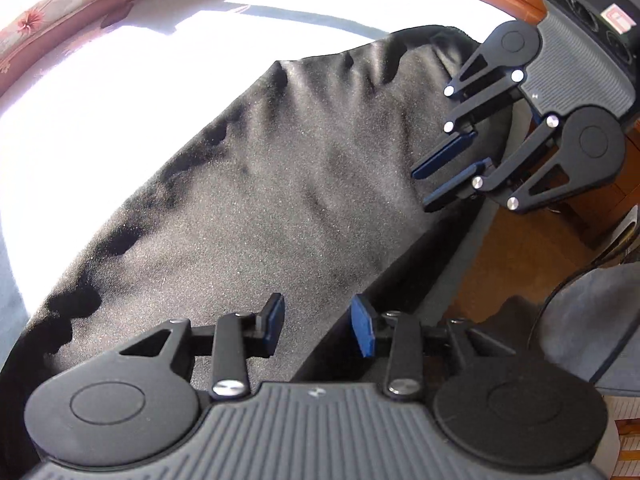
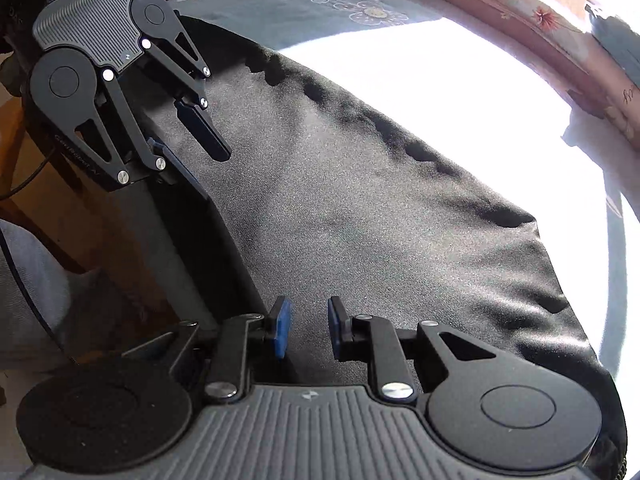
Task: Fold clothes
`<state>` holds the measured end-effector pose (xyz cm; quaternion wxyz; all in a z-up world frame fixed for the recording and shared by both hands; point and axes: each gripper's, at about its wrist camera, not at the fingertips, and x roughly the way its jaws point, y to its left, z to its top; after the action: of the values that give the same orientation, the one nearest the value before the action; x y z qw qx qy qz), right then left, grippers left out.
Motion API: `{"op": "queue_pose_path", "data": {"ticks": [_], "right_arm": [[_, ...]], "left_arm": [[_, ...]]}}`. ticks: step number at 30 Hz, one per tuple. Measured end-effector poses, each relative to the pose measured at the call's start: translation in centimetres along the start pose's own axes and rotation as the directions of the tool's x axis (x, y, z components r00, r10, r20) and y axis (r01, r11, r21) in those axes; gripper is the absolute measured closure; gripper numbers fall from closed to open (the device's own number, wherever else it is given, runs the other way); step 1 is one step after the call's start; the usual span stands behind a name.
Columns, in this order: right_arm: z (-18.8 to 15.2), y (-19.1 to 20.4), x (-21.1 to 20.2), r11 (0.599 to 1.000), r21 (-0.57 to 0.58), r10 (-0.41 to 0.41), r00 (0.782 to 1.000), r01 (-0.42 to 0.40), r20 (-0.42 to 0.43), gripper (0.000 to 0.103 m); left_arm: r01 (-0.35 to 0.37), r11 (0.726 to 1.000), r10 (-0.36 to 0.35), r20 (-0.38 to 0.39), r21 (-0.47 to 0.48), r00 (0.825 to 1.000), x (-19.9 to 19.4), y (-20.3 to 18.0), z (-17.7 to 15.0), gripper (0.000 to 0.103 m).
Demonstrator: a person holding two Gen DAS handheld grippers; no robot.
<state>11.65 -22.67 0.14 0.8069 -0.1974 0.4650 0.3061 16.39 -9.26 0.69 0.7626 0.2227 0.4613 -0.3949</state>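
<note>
A bed (image 1: 100, 128) with a pale blue floral cover fills most of both views, much of it washed out by bright sunlight. A pinkish flowered band (image 2: 520, 8) runs along its far side.

A black garment (image 1: 280, 184) lies spread flat on the bed ahead of both pairs of fingers, reaching from one gripper to the other. Its near edge follows the edge of the bed and its far edge is wavy with small folds. In the right wrist view the garment (image 2: 380, 208) stretches forward and to the right of the fingers, with creases at its right end.

The left gripper (image 1: 318, 328) sits at the near edge of the garment, its fingers apart with nothing between them; the left pad (image 1: 276, 320) is over the cloth, the right one over the bed's edge. From the right wrist view the left gripper (image 2: 200, 160) also shows parted fingers over the cloth.

The right gripper (image 2: 308, 328) has its fingers apart too, holding nothing, just above the garment's near edge. In the left wrist view the right gripper (image 1: 436, 182) hovers over the far end of the cloth.

A wooden floor (image 1: 520, 256) shows beside the bed.
</note>
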Motion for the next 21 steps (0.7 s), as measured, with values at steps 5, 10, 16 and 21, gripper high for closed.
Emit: {"op": "queue_pose_path", "data": {"ticks": [5, 10, 16, 21], "right_arm": [[-0.1, 0.2, 2.3, 1.000, 0.012, 0.027, 0.999, -0.026, -0.046, 0.080], [-1.3, 0.2, 3.6, 0.999, 0.009, 0.042, 0.995, -0.041, -0.095, 0.077], [-1.2, -2.4, 3.6, 0.990, 0.138, -0.012, 0.990, 0.032, -0.141, 0.071], [-1.1, -4.6, 3.7, 0.961, 0.252, -0.069, 0.982, 0.112, -0.173, 0.063]], "left_arm": [[-0.072, 0.997, 0.072, -0.061, -0.004, 0.996, 1.9, 0.3, -1.1, 0.057], [-0.100, 0.994, 0.103, -0.105, 0.041, 0.989, 2.7, 0.6, -4.1, 0.054], [-0.209, 0.978, 0.205, -0.170, -0.006, 0.964, 0.8, 3.2, -5.5, 0.054], [-0.267, 0.956, 0.237, -0.217, -0.119, 0.947, 0.0, 5.6, -7.5, 0.042]]}}
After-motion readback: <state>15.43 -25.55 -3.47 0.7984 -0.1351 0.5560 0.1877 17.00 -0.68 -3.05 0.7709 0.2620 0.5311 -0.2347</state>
